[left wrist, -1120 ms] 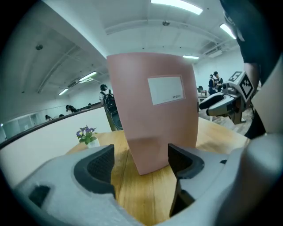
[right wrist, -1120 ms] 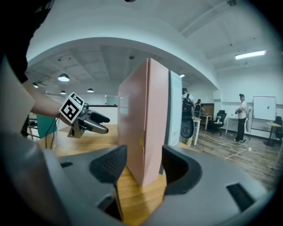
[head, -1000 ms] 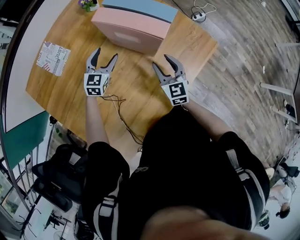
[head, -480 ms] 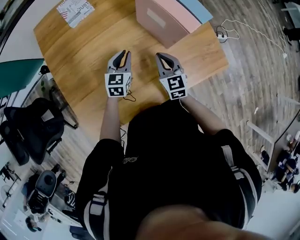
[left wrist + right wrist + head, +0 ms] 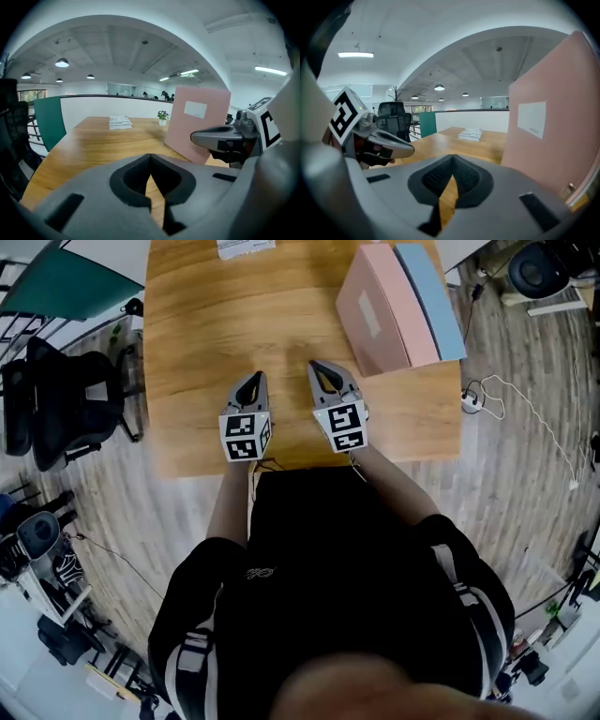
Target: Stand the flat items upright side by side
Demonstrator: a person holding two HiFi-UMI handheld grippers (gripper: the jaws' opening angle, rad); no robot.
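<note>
Head view, worktop (image 5: 206, 324) of pale wood.

At one o'clock on it, pink folder (image 5: 375, 310) and blue folder (image 5: 431, 301), both upright on edge, side by side and touching, blue at three o'clock of pink. White label on the pink folder's broad face, turned toward nine o'clock. Seen again from the left gripper view (image 5: 197, 122) and, close and large, from the right gripper view (image 5: 553, 117).

At six o'clock, near the worktop's near edge, left gripper (image 5: 253, 381) and right gripper (image 5: 317, 368), just beside each other, both pointing toward twelve o'clock and well apart from the folders. Left gripper (image 5: 150, 159): fingers having just been closing, tips now together, nothing between them but bare wood behind. Right gripper (image 5: 452, 159): fingers pressed tip to tip too, empty. Each visible in the other's view, right (image 5: 220, 138) and left (image 5: 386, 143).

At twelve o'clock, on the far edge, stack of printed sheets (image 5: 246, 247), lying flat. Small potted plant (image 5: 162, 116) just beyond the pink folder in the left gripper view.

Off the worktop: black office chair (image 5: 66, 399) at nine o'clock, teal panel (image 5: 66, 282) at ten o'clock, power strip (image 5: 469, 401) with white cable on the floor at three o'clock.
</note>
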